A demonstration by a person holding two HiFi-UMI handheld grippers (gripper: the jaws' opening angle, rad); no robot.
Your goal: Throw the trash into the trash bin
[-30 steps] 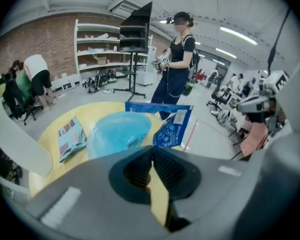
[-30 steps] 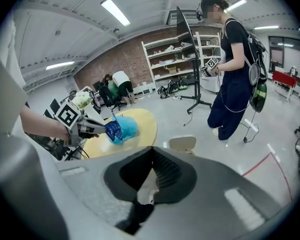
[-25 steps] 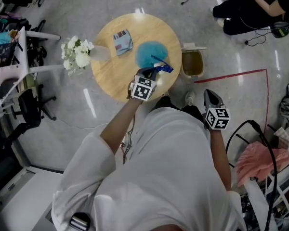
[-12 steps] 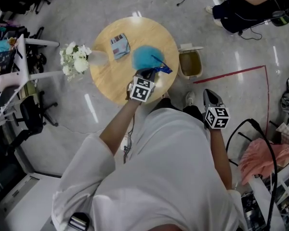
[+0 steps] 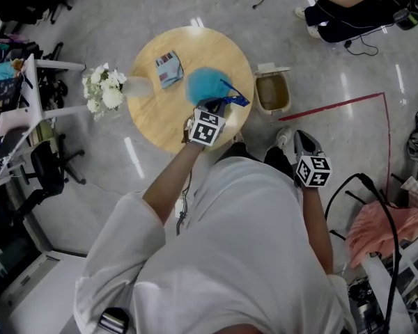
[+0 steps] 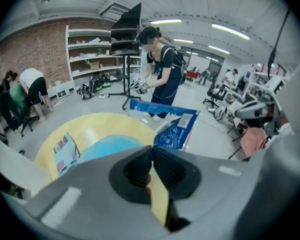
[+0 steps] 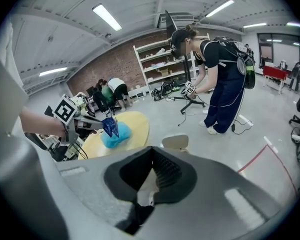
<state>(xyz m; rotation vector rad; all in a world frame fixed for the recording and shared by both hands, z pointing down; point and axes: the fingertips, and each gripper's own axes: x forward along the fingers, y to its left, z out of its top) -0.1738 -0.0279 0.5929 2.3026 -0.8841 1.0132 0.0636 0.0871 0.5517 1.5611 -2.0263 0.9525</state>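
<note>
The left gripper [image 5: 221, 105] has its jaws pressed together on a blue wrapper [image 5: 235, 99], pinched by its lower edge so most of the sheet stands free above the tips in the left gripper view [image 6: 172, 129]. A yellowish strip also sits between the pads there, perhaps the wrapper's inner face; the view is too close to be sure. In the head view the wrapper hangs over the right edge of the table [image 5: 153, 117], just beside a blue puff [image 5: 203, 83], and the bin [image 5: 273, 92] stands on the floor right of the table, its mouth uncovered. The step in hand looks like the carry to the bin. To do it well, keep the pinch firm and take the wrapper rightward, clear of the puff and the table rim, until it is squarely above the bin's mouth, not over its near wall. Bring the tips low before letting go, since a light sheet is likely to drift sideways as it falls. The right gripper [image 5: 301, 139] hangs at the right of the frame with jaws together and nothing between them [image 7: 151, 151]; it should stay out of the path. A packet [image 5: 168, 68] lies on the table at upper left.
</note>
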